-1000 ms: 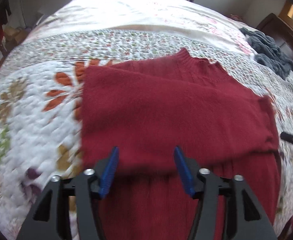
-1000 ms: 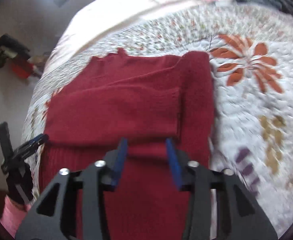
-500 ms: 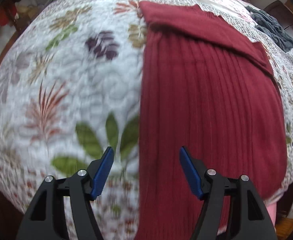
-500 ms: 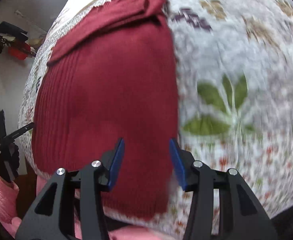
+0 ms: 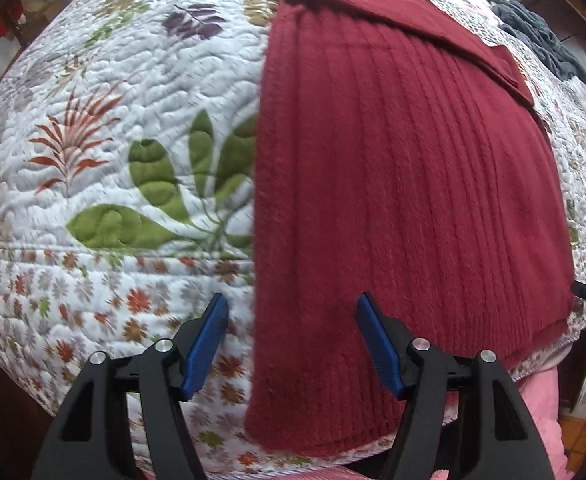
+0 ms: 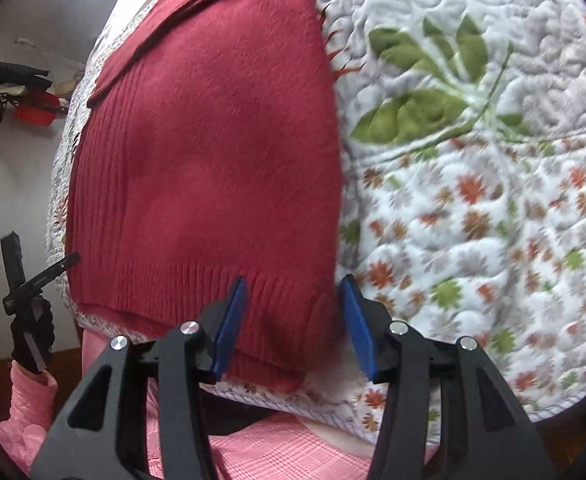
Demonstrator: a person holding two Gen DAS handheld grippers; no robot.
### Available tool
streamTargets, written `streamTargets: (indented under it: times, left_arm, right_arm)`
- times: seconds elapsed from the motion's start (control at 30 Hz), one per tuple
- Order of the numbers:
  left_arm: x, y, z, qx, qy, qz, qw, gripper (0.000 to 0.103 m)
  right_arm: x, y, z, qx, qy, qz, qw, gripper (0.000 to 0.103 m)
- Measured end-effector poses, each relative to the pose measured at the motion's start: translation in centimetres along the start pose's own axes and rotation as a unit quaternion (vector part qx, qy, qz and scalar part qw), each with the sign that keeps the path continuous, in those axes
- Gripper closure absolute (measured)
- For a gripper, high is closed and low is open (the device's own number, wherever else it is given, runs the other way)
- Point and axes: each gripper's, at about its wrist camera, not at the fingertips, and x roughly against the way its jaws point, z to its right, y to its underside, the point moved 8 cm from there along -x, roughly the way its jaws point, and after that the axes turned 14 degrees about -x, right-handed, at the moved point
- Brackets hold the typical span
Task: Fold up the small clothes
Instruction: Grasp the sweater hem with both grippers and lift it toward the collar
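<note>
A dark red ribbed sweater [image 5: 393,184] lies flat on a flowered quilt [image 5: 113,128], its sleeves folded across the far end and its hem hanging over the near bed edge. My left gripper [image 5: 293,340] is open, its blue pads straddling the hem's left corner. In the right wrist view the sweater [image 6: 213,152] fills the left half, and my right gripper [image 6: 295,320] is open around the hem's right corner. Neither holds cloth. The left gripper [image 6: 29,280] shows at that view's left edge, in a gloved hand.
A grey garment [image 5: 541,40] lies on the far right of the bed by a dark wooden headboard [image 5: 573,12]. Pink cloth [image 6: 293,448] runs under the near bed edge. Red and black items [image 6: 21,96] hang on the wall.
Both grippers have pulled back from the folded sleeves, down the sweater's body to its hem at the near bed edge. Both stayed open.
</note>
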Motion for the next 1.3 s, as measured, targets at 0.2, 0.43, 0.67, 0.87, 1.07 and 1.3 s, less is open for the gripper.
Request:
streamTargets:
  times: [0.2,0.43,0.67,0.87,1.07,1.3]
  left_arm:
    - [0.0,0.7,1.4,0.003,0.032,-0.004,0.9995,0.051]
    - [0.0,1.7,0.9,0.017,0.035,-0.015,0.9991,0.053]
    - [1.0,1.8,0.3,0.060,0.056,0.002,0.9966,0.093]
    - [3.6,1.4,-1.0,0.078,0.087,0.037,0.9925,0.094]
    - [6.1,-1.3,-2.0,0.083,0.105,0.079,0.9879,0.094]
    - [6.3,-5.5,-4.2,0.082,0.096,0.094,0.9875,0.095]
  right_arm:
    - [-0.3,0.3,-1.5,0.001,-0.043,-0.005,0.999,0.066]
    - [-0.9,0.2,-0.9,-0.006,-0.044,-0.013,0.999,0.074]
    - [0.2,-0.4,-2.0,-0.015,-0.078,-0.002,0.997,0.097]
    - [2.8,-1.7,-3.1,-0.026,-0.134,0.008,0.991,0.098]
    - [5.7,-5.3,-5.2,-0.024,-0.161,0.034,0.986,0.098]
    - [5.6,-10.9,-6.9,-0.022,-0.146,0.043,0.988,0.098]
